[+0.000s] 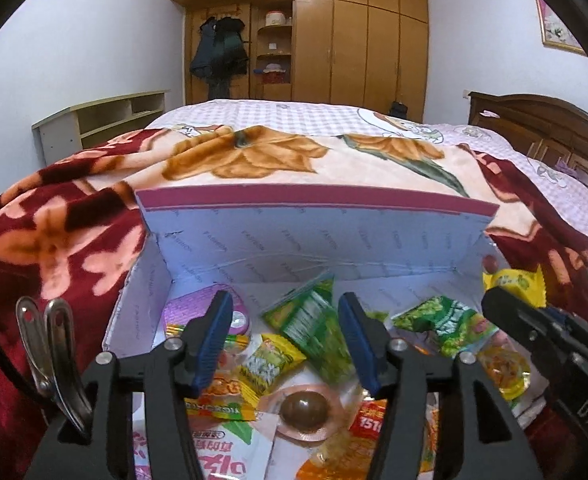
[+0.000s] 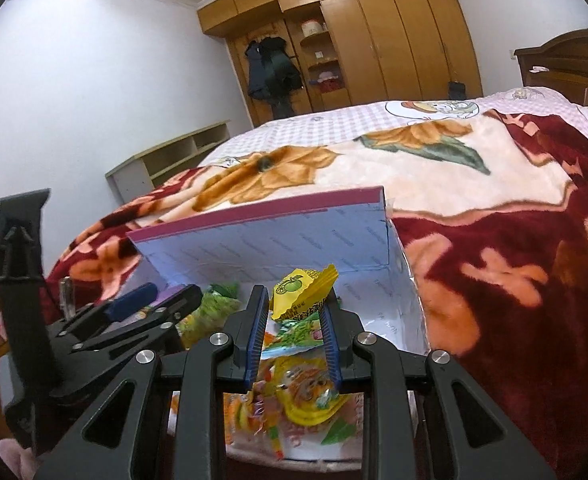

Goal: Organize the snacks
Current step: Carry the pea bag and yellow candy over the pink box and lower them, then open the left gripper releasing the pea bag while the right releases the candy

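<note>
**Inspector A:** State of the left gripper (image 1: 286,332)?

**Inspector B:** Jaws spread, nothing pinched. It hangs over the open white cardboard box with a magenta rim (image 1: 313,200), which sits on the red and cream floral fleece blanket (image 1: 54,220) on the bed. A blurred green foil snack packet (image 1: 313,328) shows between the blue pads (image 1: 218,336), untouched as far as I can tell.

**Inspector A:** And the right gripper (image 2: 294,316)?

**Inspector B:** Pressed onto a small yellow crinkle-edged sachet with a green fruit print (image 2: 301,292), held clear above the box interior, towards its right end.

**Inspector A:** Box contents?

**Inspector B:** Loose snacks on the floor: a round purple-lidded cup (image 1: 206,312) at left, a yellow sunflower-seed packet (image 1: 270,364), a brown egg in clear vacuum wrap (image 1: 303,412), another green packet (image 1: 441,324) at right.
</note>
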Demonstrator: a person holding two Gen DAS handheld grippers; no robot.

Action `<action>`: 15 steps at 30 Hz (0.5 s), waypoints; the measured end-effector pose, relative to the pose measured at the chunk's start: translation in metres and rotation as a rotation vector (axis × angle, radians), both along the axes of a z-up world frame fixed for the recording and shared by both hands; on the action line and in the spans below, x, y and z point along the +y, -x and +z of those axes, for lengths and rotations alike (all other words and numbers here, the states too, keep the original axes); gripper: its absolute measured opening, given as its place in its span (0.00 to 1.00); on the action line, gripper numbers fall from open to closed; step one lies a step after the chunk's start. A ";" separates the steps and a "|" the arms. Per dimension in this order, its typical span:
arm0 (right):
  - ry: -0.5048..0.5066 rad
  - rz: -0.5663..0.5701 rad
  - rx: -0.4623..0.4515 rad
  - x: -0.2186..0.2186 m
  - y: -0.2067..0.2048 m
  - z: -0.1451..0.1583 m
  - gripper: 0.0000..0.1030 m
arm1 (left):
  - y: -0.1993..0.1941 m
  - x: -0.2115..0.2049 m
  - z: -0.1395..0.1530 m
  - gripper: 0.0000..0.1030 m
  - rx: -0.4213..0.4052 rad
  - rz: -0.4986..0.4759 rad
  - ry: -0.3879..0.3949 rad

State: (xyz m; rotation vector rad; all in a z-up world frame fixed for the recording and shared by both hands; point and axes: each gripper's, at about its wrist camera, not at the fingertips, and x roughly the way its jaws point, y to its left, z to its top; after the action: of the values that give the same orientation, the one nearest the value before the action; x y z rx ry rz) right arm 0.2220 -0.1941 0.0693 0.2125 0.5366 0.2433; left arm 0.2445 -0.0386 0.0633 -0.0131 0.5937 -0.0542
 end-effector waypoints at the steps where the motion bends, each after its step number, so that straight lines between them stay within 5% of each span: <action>1: 0.007 -0.002 0.005 0.000 -0.003 -0.002 0.26 | -0.001 0.000 -0.001 0.57 0.003 0.006 -0.008; 15: 0.044 -0.004 0.034 0.007 -0.017 -0.017 0.26 | -0.001 -0.003 -0.005 0.57 0.005 -0.001 -0.039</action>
State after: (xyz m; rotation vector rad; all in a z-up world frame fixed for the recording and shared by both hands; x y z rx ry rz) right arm 0.2386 -0.1867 0.0525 0.1751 0.5750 0.2244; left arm 0.2451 -0.0418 0.0584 0.0245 0.5999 -0.0437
